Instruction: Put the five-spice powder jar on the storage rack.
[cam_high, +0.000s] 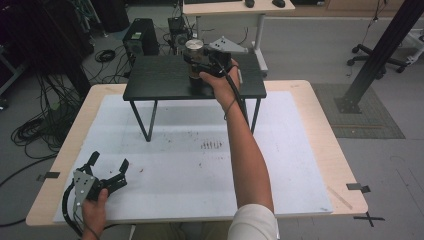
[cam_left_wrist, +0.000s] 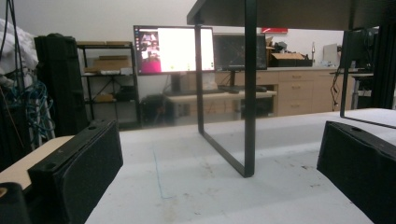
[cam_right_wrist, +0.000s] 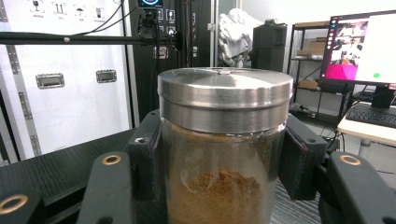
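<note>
A glass jar (cam_high: 194, 62) with a steel lid and brown powder inside stands on the small black raised table (cam_high: 150, 80) at the back. My right gripper (cam_high: 200, 67) is shut on the jar (cam_right_wrist: 224, 154); its black pads (cam_right_wrist: 147, 149) press the glass on both sides, just below the lid. My left gripper (cam_high: 107, 167) rests at the near left corner of the white mat, open, with nothing between its wide-set pads (cam_left_wrist: 79, 172). It faces the black table's leg (cam_left_wrist: 250, 93).
The white mat (cam_high: 190, 165) covers a wooden table (cam_high: 320, 120). Brown crumbs (cam_high: 211, 145) lie scattered on the mat's middle. Cables and dark equipment crowd the floor at the left. A desk with monitors (cam_left_wrist: 175, 49) stands beyond.
</note>
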